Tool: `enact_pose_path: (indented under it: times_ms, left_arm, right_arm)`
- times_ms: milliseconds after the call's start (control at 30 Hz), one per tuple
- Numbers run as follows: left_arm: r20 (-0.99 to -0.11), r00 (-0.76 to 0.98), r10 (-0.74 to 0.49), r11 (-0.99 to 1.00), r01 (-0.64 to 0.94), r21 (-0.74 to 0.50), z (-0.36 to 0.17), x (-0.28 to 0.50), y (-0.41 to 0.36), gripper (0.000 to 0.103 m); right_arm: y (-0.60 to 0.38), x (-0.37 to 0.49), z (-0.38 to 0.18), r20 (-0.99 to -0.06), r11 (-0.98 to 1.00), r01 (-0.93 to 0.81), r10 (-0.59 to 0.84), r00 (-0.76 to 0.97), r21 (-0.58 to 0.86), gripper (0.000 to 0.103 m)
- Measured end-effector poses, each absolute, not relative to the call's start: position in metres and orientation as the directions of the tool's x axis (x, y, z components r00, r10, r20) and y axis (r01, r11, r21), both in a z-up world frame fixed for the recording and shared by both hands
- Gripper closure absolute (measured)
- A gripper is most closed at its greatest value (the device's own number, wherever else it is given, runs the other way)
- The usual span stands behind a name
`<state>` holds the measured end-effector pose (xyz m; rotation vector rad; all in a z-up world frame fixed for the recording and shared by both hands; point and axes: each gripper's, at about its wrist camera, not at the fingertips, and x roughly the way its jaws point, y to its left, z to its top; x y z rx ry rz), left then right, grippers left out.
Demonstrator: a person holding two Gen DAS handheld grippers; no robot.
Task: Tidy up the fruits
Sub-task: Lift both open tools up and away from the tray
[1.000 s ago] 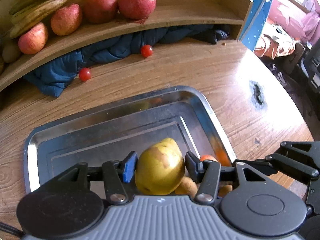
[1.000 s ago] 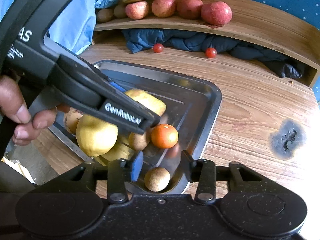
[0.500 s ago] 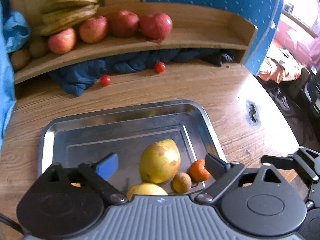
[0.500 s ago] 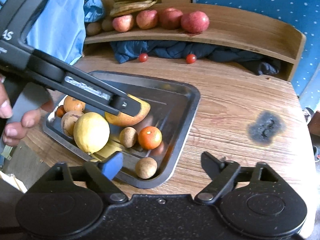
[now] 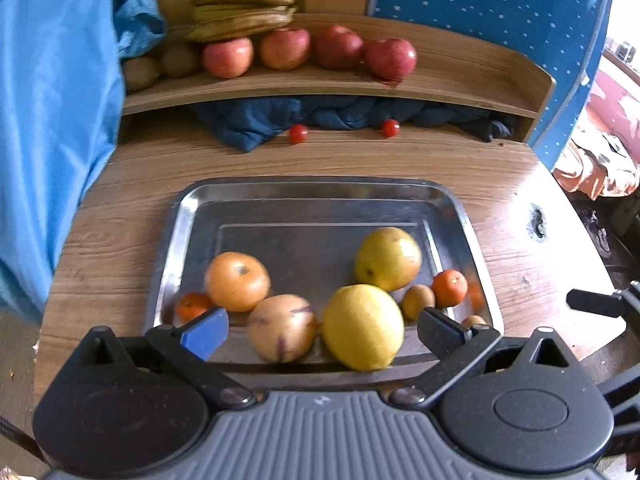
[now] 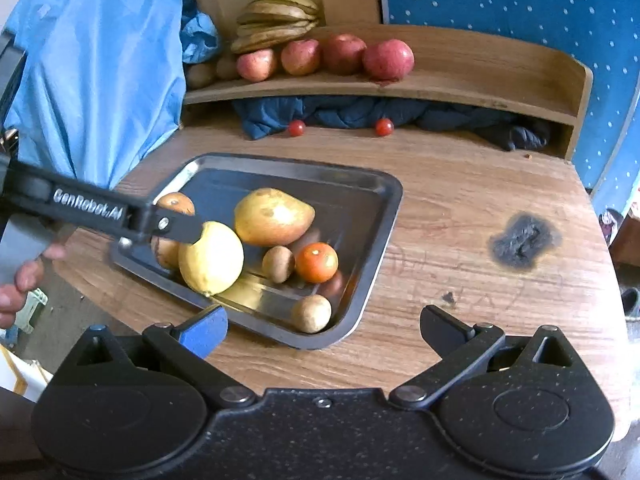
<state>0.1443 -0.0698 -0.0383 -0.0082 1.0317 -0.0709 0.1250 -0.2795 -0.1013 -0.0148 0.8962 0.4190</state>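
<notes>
Left wrist: left claw [image 5: 322,330] spread empty (above the tray [image 5: 320,188])

You're working in somebody's home: a worn wooden tabletop [image 6: 460,208] sitting by a shelf [image 6: 460,76] that's holding bananas [image 6: 276,16] and apples [image 6: 344,54], clothes [image 6: 360,108] lying underneath.

Far half of the metal tray [image 5: 304,200] lies bare, open from above. Its near half is crowded: lemon [image 5: 362,328], pear [image 5: 388,258], persimmon [image 5: 237,281] and a pale striped fruit [image 5: 282,328] sit close together, small fruit packing the near right corner. Right of the tray, wide bare table [image 6: 460,216], only a dark burn mark [image 6: 522,240] on it. Beyond the tray, two cherry tomatoes [image 5: 298,133] and dark blue cloth [image 5: 256,120] fill the gap under the shelf [image 5: 460,84]. Blue fabric [image 5: 48,120] walls off the tray's left
</notes>
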Motion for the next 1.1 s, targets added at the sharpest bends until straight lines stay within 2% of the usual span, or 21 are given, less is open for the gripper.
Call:
enact_pose_path:
  times_ms: [600, 1100]
  left_arm:
    - [-0.871, 0.491, 0.007, 0.999, -0.049, -0.019, -0.037, 0.101, 0.019, 0.001]
    - [-0.842, 0.538, -0.036, 0.999, -0.001, -0.043, -0.029, 0.084, 0.041, 0.001]
  right_arm:
    - [-0.206, 0.112, -0.089, -0.743, 0.894, -0.415, 0.393, 0.542, 0.170, 0.001]
    - [-0.182, 0.080, -0.073, -0.709, 0.932, -0.340, 0.326, 0.625, 0.129, 0.001]
